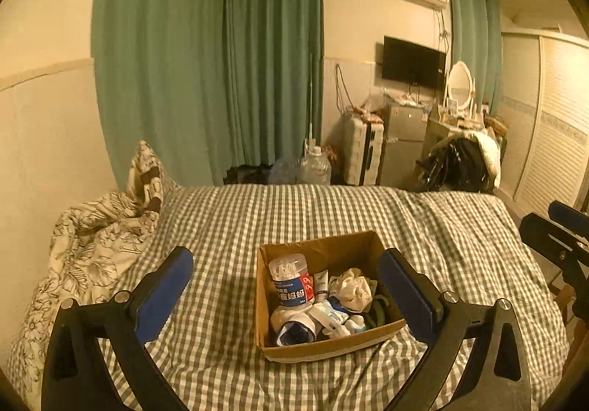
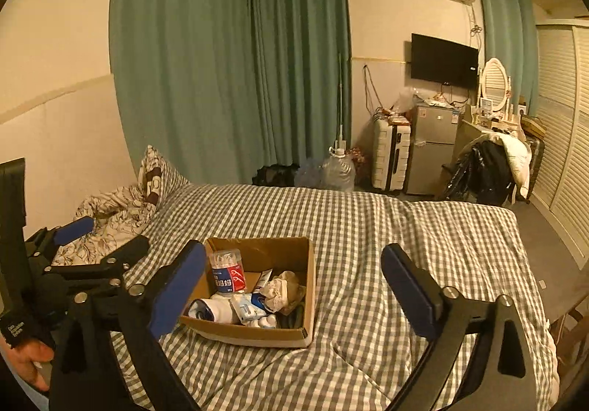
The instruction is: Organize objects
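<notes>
cardboard box (image 1: 333, 346), brown and open-topped, sat on the grey-and-white checked bedsheet (image 1: 228, 227), and both tools hung just short of it. left gripper (image 1: 287, 295) was spread wide, blue pads either side of the box, nothing held. right gripper (image 2: 294, 291) gaped wide too, empty, the box by its left pad. inside lay a clear cotton-swab tub with a blue-and-red label (image 1: 291, 282), a small white tube (image 1: 321, 284), a crumpled cream cloth (image 1: 354, 288) and rolled white socks (image 1: 294, 326). floral duvet (image 1: 92, 245) was bunched at the bed's left.
</notes>
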Available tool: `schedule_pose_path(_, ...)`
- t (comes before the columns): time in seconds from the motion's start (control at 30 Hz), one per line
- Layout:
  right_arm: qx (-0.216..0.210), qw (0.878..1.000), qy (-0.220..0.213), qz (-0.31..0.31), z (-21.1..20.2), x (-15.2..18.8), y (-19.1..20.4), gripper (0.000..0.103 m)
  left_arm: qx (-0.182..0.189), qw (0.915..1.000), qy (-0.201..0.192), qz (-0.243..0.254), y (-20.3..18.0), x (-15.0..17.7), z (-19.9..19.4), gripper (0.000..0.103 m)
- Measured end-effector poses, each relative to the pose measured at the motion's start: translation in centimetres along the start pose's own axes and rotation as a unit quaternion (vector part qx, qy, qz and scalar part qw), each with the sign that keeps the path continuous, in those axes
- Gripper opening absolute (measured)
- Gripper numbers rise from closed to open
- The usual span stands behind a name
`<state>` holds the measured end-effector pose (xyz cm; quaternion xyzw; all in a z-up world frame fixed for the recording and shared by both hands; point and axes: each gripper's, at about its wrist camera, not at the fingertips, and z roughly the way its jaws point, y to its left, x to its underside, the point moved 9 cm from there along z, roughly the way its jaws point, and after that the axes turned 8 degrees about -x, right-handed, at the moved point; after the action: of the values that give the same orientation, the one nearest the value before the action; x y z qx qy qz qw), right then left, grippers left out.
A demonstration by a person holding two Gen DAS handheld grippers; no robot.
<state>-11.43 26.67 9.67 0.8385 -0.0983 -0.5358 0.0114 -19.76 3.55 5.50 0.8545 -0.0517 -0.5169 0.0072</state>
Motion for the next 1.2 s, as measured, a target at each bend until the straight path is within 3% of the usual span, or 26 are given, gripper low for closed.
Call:
schedule_pose_path(0.27,0.031,0.999,-0.025,-0.013,-2.5,1.2,-1.1,0.103,-0.02,0.9991,-0.023,-0.028,1.2,1.8,-2.5,0.103)
schedule_pose_path(0.63,0.057,0.998,-0.018,-0.031,1.3,6.8,-2.7,0.103,-0.026,0.9983,-0.043,-0.028,-0.4,5.7,-2.6,0.103)
schedule_pose_path(0.93,0.049,0.998,0.011,-0.023,4.9,10.9,-4.1,0.103,-0.027,0.9993,-0.009,-0.024,-1.8,9.9,0.1,0.103)
schedule_pose_path(1.2,0.05,0.998,0.012,-0.022,5.0,11.2,-4.3,0.103,-0.033,0.999,0.011,-0.027,-1.4,11.3,1.2,0.103)
